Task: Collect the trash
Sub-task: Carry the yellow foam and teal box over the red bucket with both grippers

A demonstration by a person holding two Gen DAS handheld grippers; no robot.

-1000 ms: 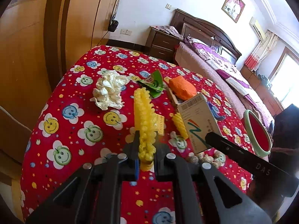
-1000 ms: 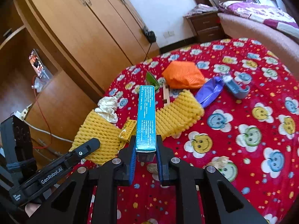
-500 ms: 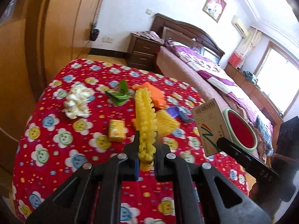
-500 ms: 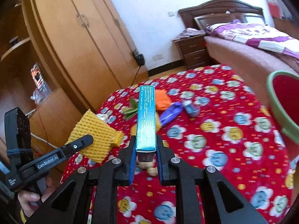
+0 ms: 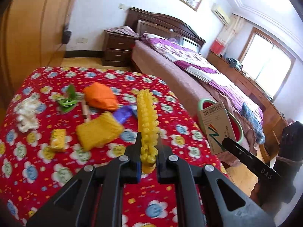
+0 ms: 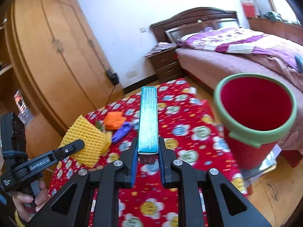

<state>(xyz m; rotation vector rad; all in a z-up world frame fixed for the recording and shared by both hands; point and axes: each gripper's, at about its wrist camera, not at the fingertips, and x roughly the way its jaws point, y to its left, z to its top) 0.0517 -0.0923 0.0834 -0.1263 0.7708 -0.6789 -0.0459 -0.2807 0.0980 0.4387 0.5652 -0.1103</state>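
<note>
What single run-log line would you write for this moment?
left tool: shut on foam net | right tool: shut on box | bin: beside table, open | table: litter left

We see a bright daylit room, with the window [image 5: 269,71] blown out in glare. Fisheye edges bend and darken to black, and the red cloth [image 5: 56,170] smears with motion blur.

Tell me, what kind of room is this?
Most likely a bedroom at home: there's a big bed with a purple quilt, a wooden nightstand beside it, and a tall wooden wardrobe.
</note>
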